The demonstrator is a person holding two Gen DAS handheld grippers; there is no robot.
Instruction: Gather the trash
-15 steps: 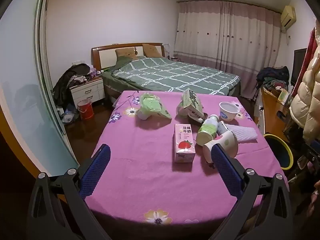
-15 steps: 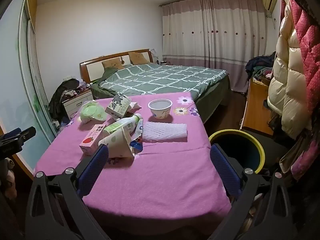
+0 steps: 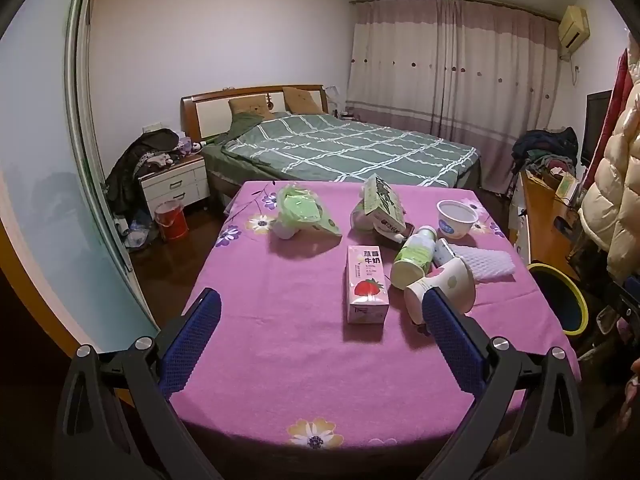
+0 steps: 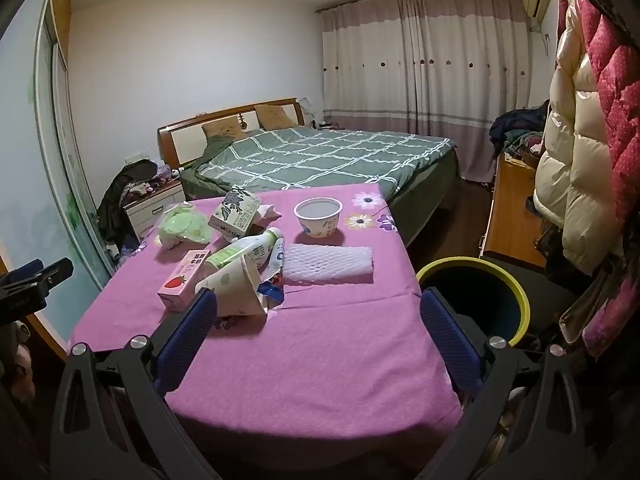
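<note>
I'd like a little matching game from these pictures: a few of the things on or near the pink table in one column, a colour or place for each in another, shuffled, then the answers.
Things:
1. strawberry milk carton
2. foam fruit net
3. paper bowl
4. trash bin

Descriptions:
A. stands on the floor beside the table, yellow rim
B. lies flat, pink with a red berry printed on it
C. stands upright and open near the far edge of the table
D. white mesh pad lying flat near the table's right edge

Pairs: 1-B, 2-D, 3-C, 4-A
</note>
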